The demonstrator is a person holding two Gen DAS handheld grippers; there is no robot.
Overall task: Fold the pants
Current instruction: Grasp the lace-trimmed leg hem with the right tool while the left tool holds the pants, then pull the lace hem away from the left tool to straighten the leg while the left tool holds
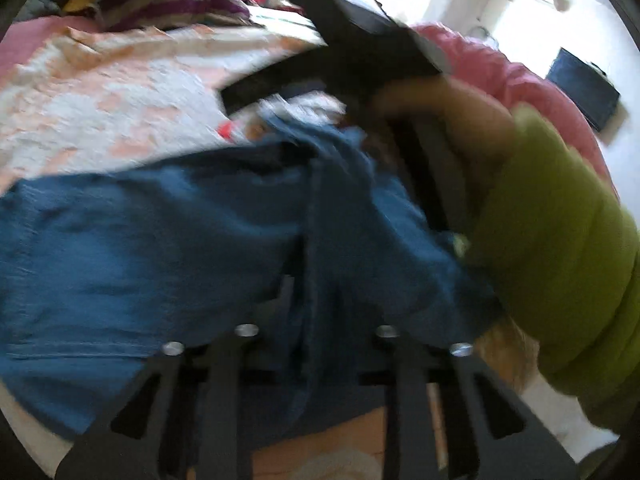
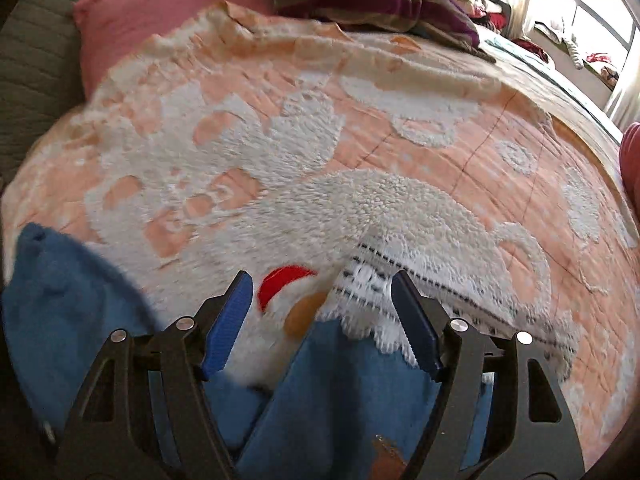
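Denim fills both views: the blue pants (image 1: 168, 240) lie rumpled on the peach-and-white blanket (image 2: 280, 128) that covers the bed, with a lace-edged white cloth (image 2: 384, 304) touching their upper edge and a pink pillow (image 2: 160, 16) well beyond the pants at the head of the bed. Left gripper (image 1: 316, 280) has its fingers buried in a raised ridge of the fabric, and the jaws appear closed on that fold of the pants (the picture is blurred, so how deep the bite goes I cannot tell). Right gripper (image 2: 322, 320) stands with its blue pads (image 2: 228, 324) apart, poised just above the pants where they meet the lace cloth, pinching nothing; in the left view it shows as a dark shape carried by a hand (image 1: 448, 120) in a green sleeve (image 1: 560, 248) on the far side of the pants. Judging from this, the step in hand is getting a second hold before the fold. To do it well, the right jaws should probably close on denim alone, clear of the lace, at an edge level with the left grip. With both holds firm, lifting evenly would keep the cloth taut and the crease straight; a pinch that catches the blanket would likely drag the bedding along.
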